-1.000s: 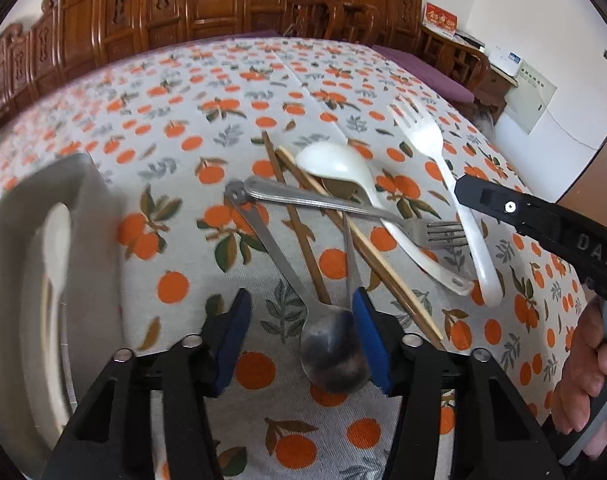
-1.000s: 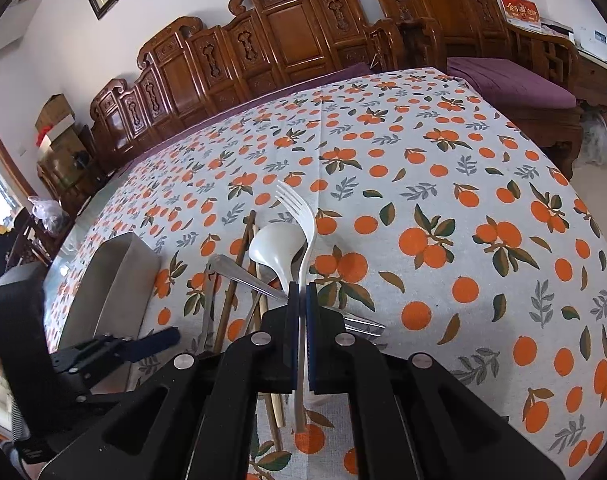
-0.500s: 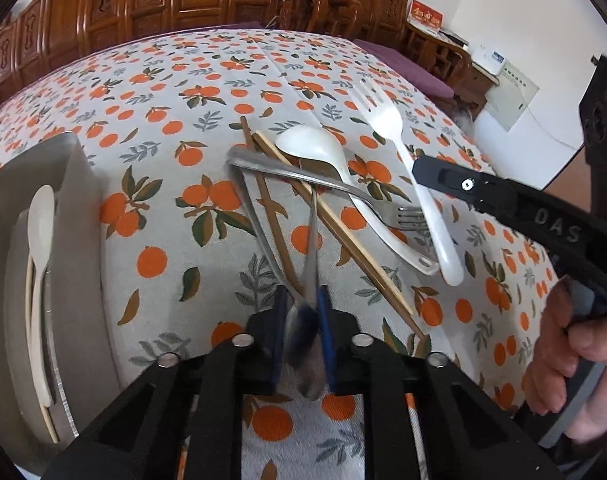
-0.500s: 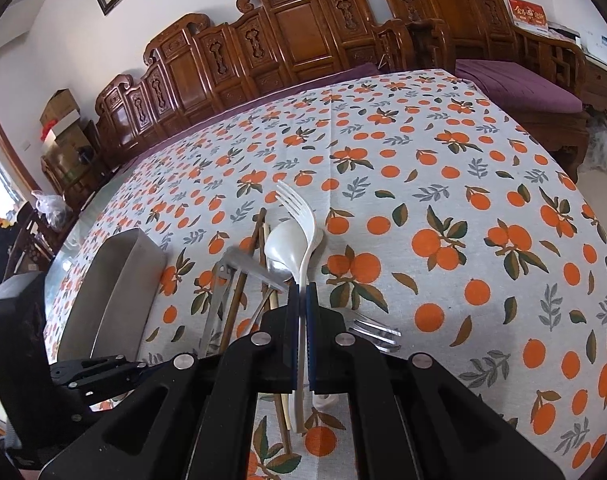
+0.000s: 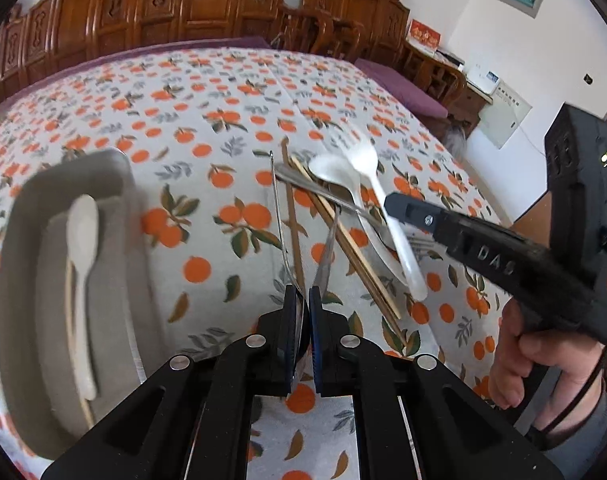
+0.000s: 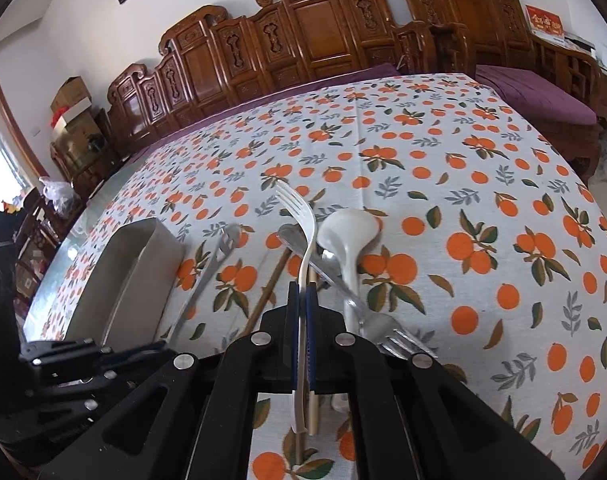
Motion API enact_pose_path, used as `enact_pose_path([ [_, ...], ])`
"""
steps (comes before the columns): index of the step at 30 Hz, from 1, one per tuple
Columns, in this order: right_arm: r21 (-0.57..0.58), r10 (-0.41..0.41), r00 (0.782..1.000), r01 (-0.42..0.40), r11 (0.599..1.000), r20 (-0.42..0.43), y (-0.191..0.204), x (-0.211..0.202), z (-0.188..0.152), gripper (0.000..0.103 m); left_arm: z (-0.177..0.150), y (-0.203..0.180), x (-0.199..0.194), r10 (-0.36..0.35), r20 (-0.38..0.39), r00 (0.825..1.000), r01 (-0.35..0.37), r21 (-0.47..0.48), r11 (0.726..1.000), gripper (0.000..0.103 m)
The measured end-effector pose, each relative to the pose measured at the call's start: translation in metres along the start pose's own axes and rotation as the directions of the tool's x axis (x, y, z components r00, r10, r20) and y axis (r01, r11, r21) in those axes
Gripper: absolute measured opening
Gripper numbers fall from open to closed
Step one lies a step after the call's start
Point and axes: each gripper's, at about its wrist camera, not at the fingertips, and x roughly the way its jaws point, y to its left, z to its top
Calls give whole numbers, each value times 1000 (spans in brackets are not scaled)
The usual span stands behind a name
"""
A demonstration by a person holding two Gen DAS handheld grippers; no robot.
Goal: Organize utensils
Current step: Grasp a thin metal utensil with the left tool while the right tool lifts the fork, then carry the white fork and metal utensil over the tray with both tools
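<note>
My left gripper (image 5: 303,300) is shut on the bowl of a metal spoon (image 5: 277,208), whose thin handle points away, raised above the cloth. In the right wrist view the same spoon (image 6: 207,280) slants beside the grey tray (image 6: 143,264). My right gripper (image 6: 303,292) is shut on the handle of a white plastic fork (image 6: 301,216), with its tines pointing away. A white spoon (image 6: 347,232), a metal fork (image 6: 395,340) and wooden chopsticks (image 6: 271,284) lie crossed on the tablecloth beneath. The tray (image 5: 119,184) holds another white spoon (image 5: 83,224) and a chopstick.
The table wears an orange-print cloth (image 6: 483,208). Carved wooden chairs (image 6: 323,32) line its far side. A hand (image 5: 543,356) holds the right gripper (image 5: 391,202) at the right of the left wrist view. A second metal utensil (image 5: 325,256) lies by the chopsticks.
My left gripper has shut on the metal spoon's bowl and lifted it off the cloth. The right gripper has stayed shut on the white fork and shifted a little.
</note>
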Motion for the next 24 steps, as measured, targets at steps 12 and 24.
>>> enact_pose_path([
  [12, -80, 76, 997, -75, 994, 9, 45, -3, -3, 4, 3, 24, -46, 70, 87, 994, -72, 12, 997, 5],
  [24, -134, 127, 992, -126, 983, -3, 75, -3, -8, 4, -3, 70, -65, 142, 84, 986, -139, -42, 989, 5],
])
